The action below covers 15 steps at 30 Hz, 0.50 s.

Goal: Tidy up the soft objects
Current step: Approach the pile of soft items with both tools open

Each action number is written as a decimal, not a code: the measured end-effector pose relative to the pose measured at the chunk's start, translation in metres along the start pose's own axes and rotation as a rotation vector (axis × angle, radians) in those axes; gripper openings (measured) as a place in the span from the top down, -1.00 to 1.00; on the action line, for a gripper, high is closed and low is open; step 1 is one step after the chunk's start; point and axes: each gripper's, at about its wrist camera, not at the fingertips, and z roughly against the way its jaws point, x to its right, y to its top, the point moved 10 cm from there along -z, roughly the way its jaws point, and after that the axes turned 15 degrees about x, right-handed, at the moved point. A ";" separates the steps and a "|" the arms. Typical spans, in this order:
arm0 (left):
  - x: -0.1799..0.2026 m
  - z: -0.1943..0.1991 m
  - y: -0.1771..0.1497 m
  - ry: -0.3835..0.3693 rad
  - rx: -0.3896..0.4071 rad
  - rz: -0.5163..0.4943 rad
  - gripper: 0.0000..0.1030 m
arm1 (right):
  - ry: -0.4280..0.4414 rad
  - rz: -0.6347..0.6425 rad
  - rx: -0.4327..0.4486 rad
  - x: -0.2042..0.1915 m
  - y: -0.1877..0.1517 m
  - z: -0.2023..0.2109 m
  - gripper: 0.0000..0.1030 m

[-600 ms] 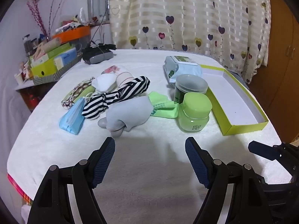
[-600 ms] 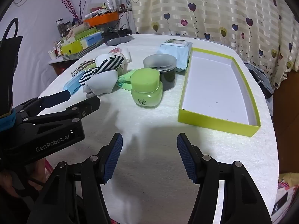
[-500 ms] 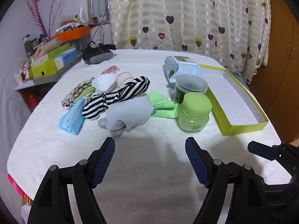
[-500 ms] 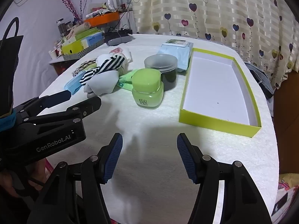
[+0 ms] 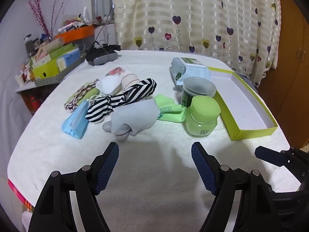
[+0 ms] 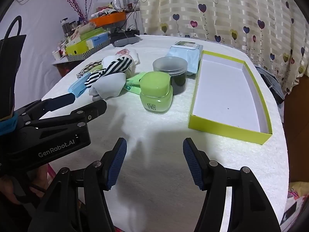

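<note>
A heap of soft things lies on the white table: a grey pouch [image 5: 135, 114], a black-and-white striped cloth [image 5: 123, 98], a blue face mask [image 5: 75, 121], white socks [image 5: 110, 85] and a green wipe packet [image 5: 170, 110]. The heap also shows in the right wrist view, with the grey pouch [image 6: 108, 87] nearest. An open lime-green box [image 5: 251, 129] [image 6: 227, 123] with a white inside lies at the right. My left gripper [image 5: 154, 154] is open and empty, just short of the pouch. My right gripper [image 6: 154, 150] is open and empty above bare table.
A green jar [image 5: 202, 116] [image 6: 156, 92] and a dark jar with a grey lid [image 5: 199, 90] [image 6: 171, 71] stand between heap and box. A blue wet-wipes pack [image 5: 189, 71] lies behind them. Cluttered trays [image 5: 56, 63] sit at the far left. The table's front edge is close.
Both grippers have edged very slightly forward; nothing on the table has moved.
</note>
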 end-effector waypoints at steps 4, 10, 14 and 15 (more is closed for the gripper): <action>0.000 0.000 0.000 -0.001 -0.002 0.001 -0.53 | 0.008 0.009 0.002 0.007 -0.004 -0.002 -0.19; -0.012 0.000 -0.005 0.010 -0.004 0.003 -0.53 | 0.009 0.009 0.001 0.005 -0.003 -0.002 -0.19; -0.011 -0.004 -0.008 0.009 -0.009 0.001 -0.53 | 0.015 0.009 0.002 0.006 -0.002 -0.004 -0.19; -0.011 -0.004 -0.008 0.008 -0.009 0.002 -0.53 | 0.016 0.009 0.002 0.006 -0.001 -0.004 -0.19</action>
